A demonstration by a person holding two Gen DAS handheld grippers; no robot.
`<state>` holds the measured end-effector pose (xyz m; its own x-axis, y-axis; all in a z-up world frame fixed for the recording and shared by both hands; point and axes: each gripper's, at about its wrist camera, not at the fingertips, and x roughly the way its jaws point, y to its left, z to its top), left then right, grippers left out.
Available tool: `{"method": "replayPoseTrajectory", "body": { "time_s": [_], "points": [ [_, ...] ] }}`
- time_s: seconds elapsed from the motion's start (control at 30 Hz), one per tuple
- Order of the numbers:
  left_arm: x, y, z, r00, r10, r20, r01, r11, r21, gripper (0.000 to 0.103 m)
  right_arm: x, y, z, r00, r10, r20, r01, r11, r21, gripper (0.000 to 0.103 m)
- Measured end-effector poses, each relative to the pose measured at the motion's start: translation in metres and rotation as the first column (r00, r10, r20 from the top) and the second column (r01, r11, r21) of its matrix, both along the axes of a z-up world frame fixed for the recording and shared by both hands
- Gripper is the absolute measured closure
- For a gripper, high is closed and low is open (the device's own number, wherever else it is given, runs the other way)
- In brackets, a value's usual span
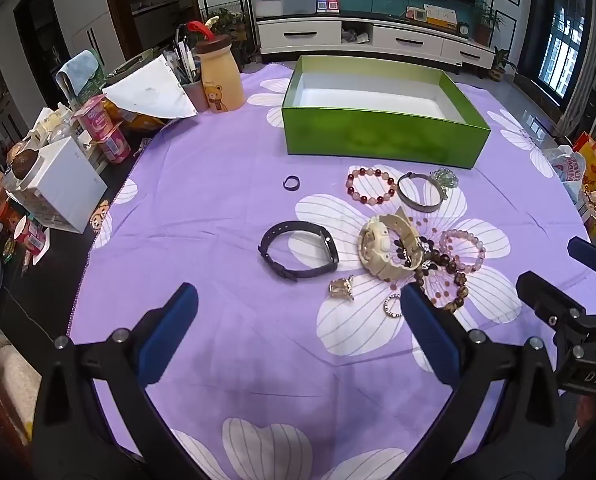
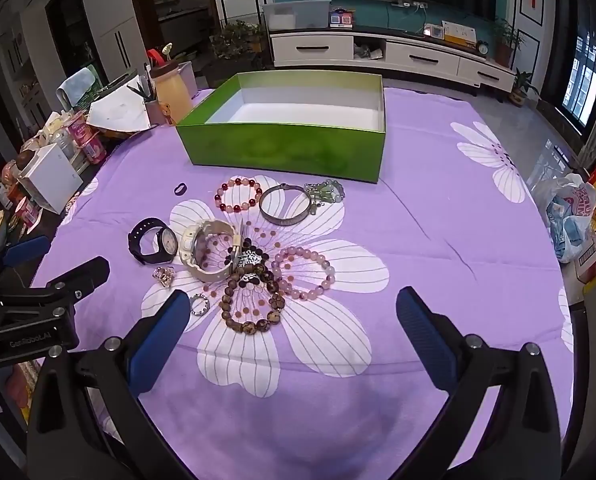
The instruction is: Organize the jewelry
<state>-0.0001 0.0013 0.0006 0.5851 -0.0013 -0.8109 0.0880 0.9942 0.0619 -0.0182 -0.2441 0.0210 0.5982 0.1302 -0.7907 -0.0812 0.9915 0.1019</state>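
A green box (image 1: 382, 136) (image 2: 286, 152) with a white empty inside stands at the far side of the purple flowered cloth. In front of it lie a black watch (image 1: 298, 250) (image 2: 152, 240), a cream watch (image 1: 388, 246) (image 2: 210, 250), a red-pink bead bracelet (image 1: 372, 184) (image 2: 238, 194), a metal bangle (image 1: 420, 192) (image 2: 285, 204), a pink bead bracelet (image 1: 462, 250) (image 2: 304, 272), a brown bead bracelet (image 2: 252, 300), a small black ring (image 1: 292, 183) (image 2: 180, 189) and a gold ring (image 1: 341, 288) (image 2: 163, 275). My left gripper (image 1: 298, 304) is open and empty, short of the black watch. My right gripper (image 2: 294, 308) is open and empty, near the brown beads.
A cream bear bottle (image 1: 220, 76), a pen cup, yoghurt cups (image 1: 106, 132) and a white box (image 1: 60, 184) crowd the table's left side. Plastic bags (image 2: 570, 212) sit off the right edge. A green bead piece (image 2: 325, 193) lies by the bangle.
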Motion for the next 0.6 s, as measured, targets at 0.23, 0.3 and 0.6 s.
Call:
{"method": "replayPoseTrajectory", "body": {
  "time_s": [0.23, 0.3, 0.6],
  "points": [
    [0.0009, 0.003, 0.0007, 1.0, 0.003, -0.003, -0.003, 1.0, -0.004, 0.002, -0.0009, 0.0035, 0.0038, 1.0, 0.014, 0.013, -0.014, 1.0, -0.003, 0.001],
    [-0.0007, -0.0005, -0.0053, 1.0, 0.002, -0.002, -0.002, 1.0, -0.004, 0.002, -0.0007, 0.0036, 0.0033, 1.0, 0.015, 0.013, -0.015, 1.0, -0.003, 0.001],
    [-0.0005, 0.0, -0.0054, 1.0, 0.002, -0.002, -0.002, 1.0, -0.003, 0.002, -0.0004, 0.0066, 0.0055, 1.0, 0.023, 0.017, -0.023, 1.0, -0.005, 0.001]
  ]
}}
